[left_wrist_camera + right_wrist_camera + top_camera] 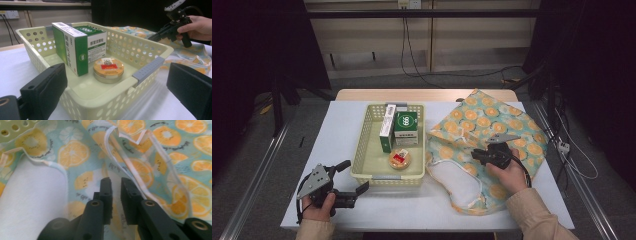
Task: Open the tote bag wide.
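- Fabric tote bag (484,145), orange-slice and kiwi print on pale teal, lies flat and rumpled on the right half of the white table (337,150); its left edge touches the right wall of the pale yellow perforated basket (362,150).
- The bag's mouth faces the person; white lining shows where the opening gapes.
- Right gripper (478,156) hangs low over the bag's middle, just beside the opening. In the right gripper view its jaws stand a narrow slit apart, almost closed, with nothing pinched between them; the cloth lies beneath the right gripper (116,182), and contact cannot be told.
- A white-piped strap (140,167) loops just past the jaw tips, folded loosely on the cloth.
- Left gripper (357,192) rests at the near left of the table, jaws spread wide and empty, pointing toward the basket's front corner.
- Basket holds a tall green-and-white box (71,47) standing on edge, a second green box (96,41) behind it, and a round gold tin (108,70) in front with a red label.
- Handling judgement: the bag looks light, thin and limp; it will sag, slide and bunch rather than lift as a sheet. A pinch mid-panel would likely gather both layers and close the mouth.
- Best hold, probably: the piped rim of the opening or the strap, where the doubled hem gives the pads something firm. A single top layer at the rim should lift the mouth open.
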A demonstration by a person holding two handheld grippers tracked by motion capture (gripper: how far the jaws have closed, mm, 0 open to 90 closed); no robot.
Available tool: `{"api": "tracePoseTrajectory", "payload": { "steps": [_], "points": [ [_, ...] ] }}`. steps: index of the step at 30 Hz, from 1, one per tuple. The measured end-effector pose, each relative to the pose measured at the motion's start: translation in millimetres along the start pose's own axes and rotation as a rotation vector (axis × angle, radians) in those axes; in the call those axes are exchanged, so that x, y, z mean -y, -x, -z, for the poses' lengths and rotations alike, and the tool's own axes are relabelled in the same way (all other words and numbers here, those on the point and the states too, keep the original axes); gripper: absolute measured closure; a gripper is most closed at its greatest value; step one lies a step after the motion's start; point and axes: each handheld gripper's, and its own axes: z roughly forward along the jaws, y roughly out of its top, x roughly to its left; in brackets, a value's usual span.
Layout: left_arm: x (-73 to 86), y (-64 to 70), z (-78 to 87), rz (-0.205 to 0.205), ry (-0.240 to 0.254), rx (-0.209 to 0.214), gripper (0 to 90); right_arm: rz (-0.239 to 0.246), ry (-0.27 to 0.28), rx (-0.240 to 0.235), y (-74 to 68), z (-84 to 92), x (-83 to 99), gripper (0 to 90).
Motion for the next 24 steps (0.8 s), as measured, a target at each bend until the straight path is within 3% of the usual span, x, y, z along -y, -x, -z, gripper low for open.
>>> {"api": "tracePoseTrajectory", "payload": {
  "steps": [3, 11, 15, 22, 24],
  "points": [
    [0.2, -0.4, 0.1, -0.002, -0.001, -0.001, 2.8, -0.012, -0.008, 0.011, 3.5, -0.2, 1.3, 74.4],
    [0.3, -0.5, -0.4, -0.007, -0.006, 0.003, 2.8, 0.016, -0.05, 0.029, 4.4, -1.8, 4.1, 58.5],
    [0.3, -0.6, -0.4, -0.008, -0.007, 0.002, 2.8, 0.032, -0.077, 0.048, 5.7, -5.1, 7.6, 57.5],
    [-0.5, 0.1, -0.2, -0.007, 0.0, 0.004, 2.8, 0.02, -0.066, 0.042, 7.1, -6.3, 10.7, 57.3],
    [-1.1, 0.4, -0.2, -0.007, 0.001, 0.005, 2.8, 0.014, -0.063, 0.033, 9.5, -6.3, 11.0, 60.8]
  ]
}}
